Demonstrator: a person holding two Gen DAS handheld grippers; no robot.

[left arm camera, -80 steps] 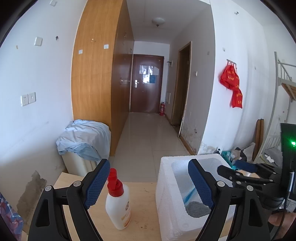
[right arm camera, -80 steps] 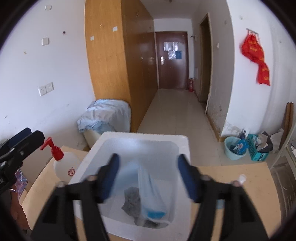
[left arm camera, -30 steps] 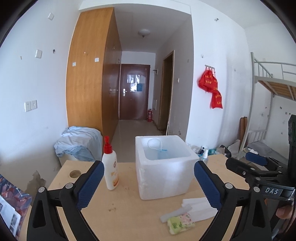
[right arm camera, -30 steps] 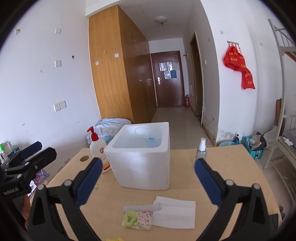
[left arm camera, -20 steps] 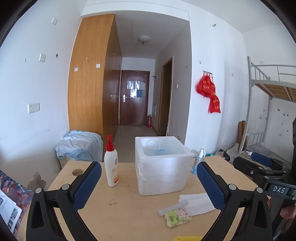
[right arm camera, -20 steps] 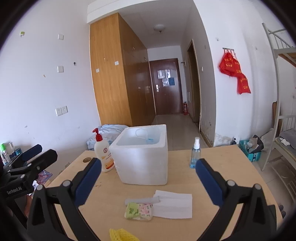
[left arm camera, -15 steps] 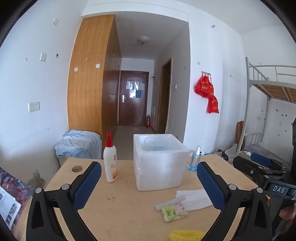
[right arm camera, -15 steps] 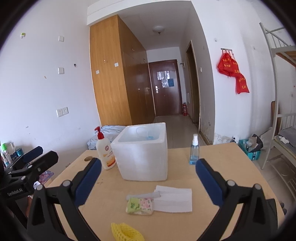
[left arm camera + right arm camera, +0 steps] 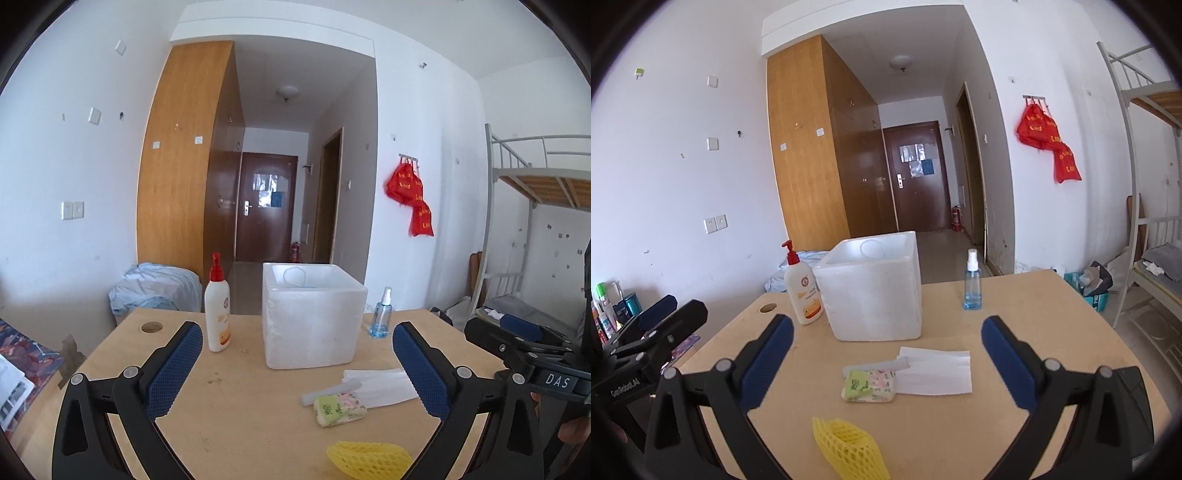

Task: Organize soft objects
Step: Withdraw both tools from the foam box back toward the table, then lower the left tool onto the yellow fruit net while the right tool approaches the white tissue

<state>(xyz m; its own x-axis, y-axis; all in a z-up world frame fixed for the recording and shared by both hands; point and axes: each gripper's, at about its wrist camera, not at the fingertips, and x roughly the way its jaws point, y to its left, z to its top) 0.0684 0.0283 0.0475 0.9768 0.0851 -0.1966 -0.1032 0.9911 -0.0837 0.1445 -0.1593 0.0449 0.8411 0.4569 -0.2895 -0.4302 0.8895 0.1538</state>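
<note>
Foam is what I'm looking at first — a white foam box standing upright on the wooden table, its top open. I'm holding the left gripper with its blue-padded jaws spread wide and nothing between them; the right gripper is likewise gaping and empty, both hovering above the near edge of the table. In front of the box, a green tissue pack is lying flat, touching a white folded paper towel and a pale grey strip. Nearer to me, a yellow foam net sleeve is lying apart from them. A red-capped lotion bottle is standing just left of the box — a blue spray bottle stands to its right.
</note>
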